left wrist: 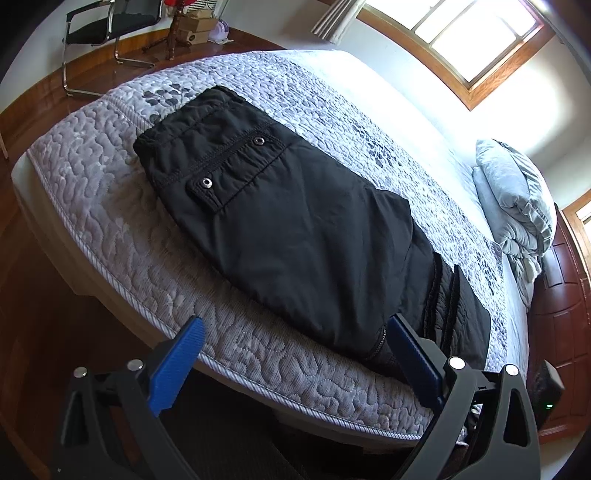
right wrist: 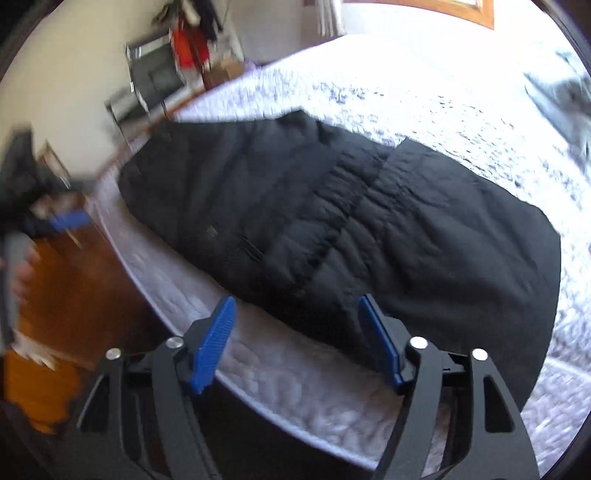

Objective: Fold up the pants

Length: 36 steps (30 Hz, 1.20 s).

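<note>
Black pants (left wrist: 295, 229) lie folded along the near side of a quilted grey mattress (left wrist: 110, 206), waistband and snap pocket at the far left end. My left gripper (left wrist: 295, 325) hangs open over the mattress edge; its right blue pad (left wrist: 410, 350) sits beside the pants' near hem, and nothing is pinched. In the blurred right wrist view the pants (right wrist: 332, 221) spread across the mattress (right wrist: 280, 373). My right gripper (right wrist: 297, 301) is open at their near edge, with its right pad (right wrist: 376, 339) over the cloth. The left gripper (right wrist: 70, 221) shows at the far left, held by a hand (right wrist: 22, 273).
A folded grey blanket (left wrist: 513, 199) lies at the head of the bed next to a dark wooden headboard (left wrist: 561, 314). A black metal-framed chair (left wrist: 107, 26) and stacked boxes (left wrist: 195, 26) stand on the wooden floor (left wrist: 37, 110) beyond the bed's foot. A bright window (left wrist: 476, 33) is behind.
</note>
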{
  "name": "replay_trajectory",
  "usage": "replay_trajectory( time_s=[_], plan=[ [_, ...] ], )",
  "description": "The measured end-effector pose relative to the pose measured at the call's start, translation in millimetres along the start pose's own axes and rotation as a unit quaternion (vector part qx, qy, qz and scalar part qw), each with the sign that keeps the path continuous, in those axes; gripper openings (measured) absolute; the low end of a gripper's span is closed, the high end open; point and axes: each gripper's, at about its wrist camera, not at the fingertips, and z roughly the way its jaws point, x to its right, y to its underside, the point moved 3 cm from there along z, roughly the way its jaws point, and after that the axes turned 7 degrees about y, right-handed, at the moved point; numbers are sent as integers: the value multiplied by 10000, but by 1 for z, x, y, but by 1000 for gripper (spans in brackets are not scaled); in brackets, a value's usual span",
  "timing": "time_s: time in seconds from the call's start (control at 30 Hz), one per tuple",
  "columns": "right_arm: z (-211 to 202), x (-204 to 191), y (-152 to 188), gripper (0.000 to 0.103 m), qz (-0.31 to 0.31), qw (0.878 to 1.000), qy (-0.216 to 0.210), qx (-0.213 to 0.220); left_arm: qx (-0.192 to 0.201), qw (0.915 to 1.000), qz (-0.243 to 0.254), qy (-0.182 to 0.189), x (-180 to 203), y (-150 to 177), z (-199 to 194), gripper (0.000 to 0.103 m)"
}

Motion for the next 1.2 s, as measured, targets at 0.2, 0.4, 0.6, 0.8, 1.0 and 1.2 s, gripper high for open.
replay_trajectory(
  time_s=[0.2,0.4,0.6,0.8,1.0,1.2],
  plan=[
    [0,7,-6,71,281,9987,427,5,-87,9999,-36,58,-1,3,5,99],
    [30,14,-3,49,333,9957,775,-383,-91,9999,-34,62,-4,6,5,99],
    [34,27,1,27,717,9948,515,-507,-82,9999,-143,39,-12,5,5,99],
    [15,22,-9,18,660,9962,479,-291,-95,9998,-166,18,-18,6,6,99],
    [2,-2,-31,9,56,9981,602,-108,-129,9996,-233,72,-20,8,9,99],
    [29,-16,-17,9,-170,9978,465,-449,-117,9996,-251,30,-24,7,8,99]
  ],
)
